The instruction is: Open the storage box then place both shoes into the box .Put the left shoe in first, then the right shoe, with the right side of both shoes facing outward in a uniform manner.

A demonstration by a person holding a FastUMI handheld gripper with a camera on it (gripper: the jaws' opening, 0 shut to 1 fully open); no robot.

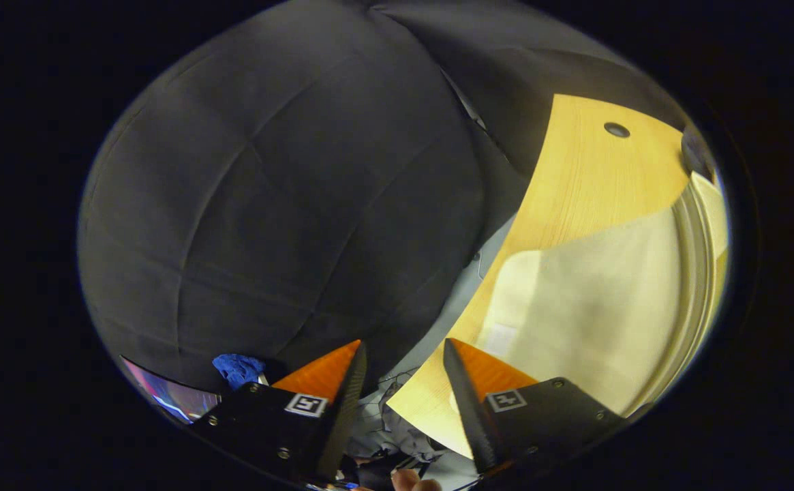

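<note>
Wooden table (587, 177) beyond parted tool (403, 351)

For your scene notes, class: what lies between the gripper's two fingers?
In the gripper view, the gripper is open and grips nothing. Its gap frames only the corner of the wooden table and pale floor beyond.

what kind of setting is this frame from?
Probably a cloth-walled recording booth with a worktable. Dark quilted fabric hangs as a wall beyond the open gripper, whose fingers hold nothing. A light wooden tabletop with a round hole lies past them, a translucent plastic box on it.
</note>
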